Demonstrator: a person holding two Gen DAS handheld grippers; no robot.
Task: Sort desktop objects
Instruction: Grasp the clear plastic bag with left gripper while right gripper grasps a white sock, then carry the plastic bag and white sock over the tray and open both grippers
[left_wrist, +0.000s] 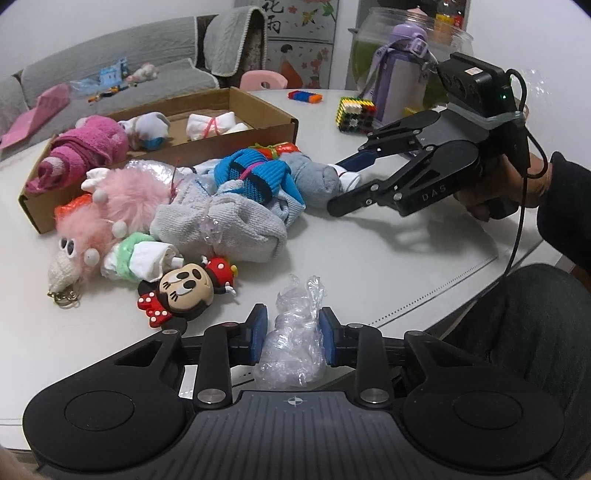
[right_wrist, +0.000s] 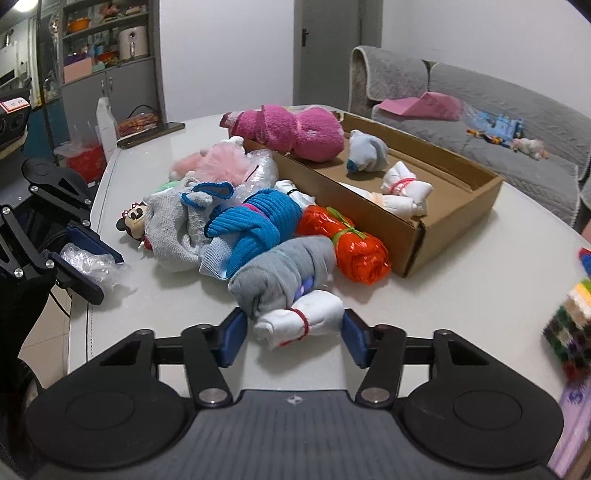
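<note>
Jaws, left: the left gripper (left_wrist: 291, 334) is closed onto a crumpled clear plastic wrap (left_wrist: 291, 347), which is pressed by both blue pads (left_wrist: 258, 328) just above the bench (left_wrist: 388, 266).
Jaws, right: the right gripper (right_wrist: 293, 338) is held open, its pads set either side of a white sock roll (right_wrist: 301, 321) bound with a red band; contact cannot be told.
Sock roll: laid on the bench at the near end of the pile, touching a grey sock bundle (right_wrist: 284, 273).
Pile: blue knit socks (right_wrist: 255, 225), an orange wrapped bundle (right_wrist: 351, 243), a pink fluffy toy (left_wrist: 122, 199) and a Minnie Mouse figure (left_wrist: 184, 286) are heaped beside the cardboard box (right_wrist: 417, 232).
Box: a pink towel roll (right_wrist: 291, 129) and tied white socks (right_wrist: 404, 188) are kept inside.
</note>
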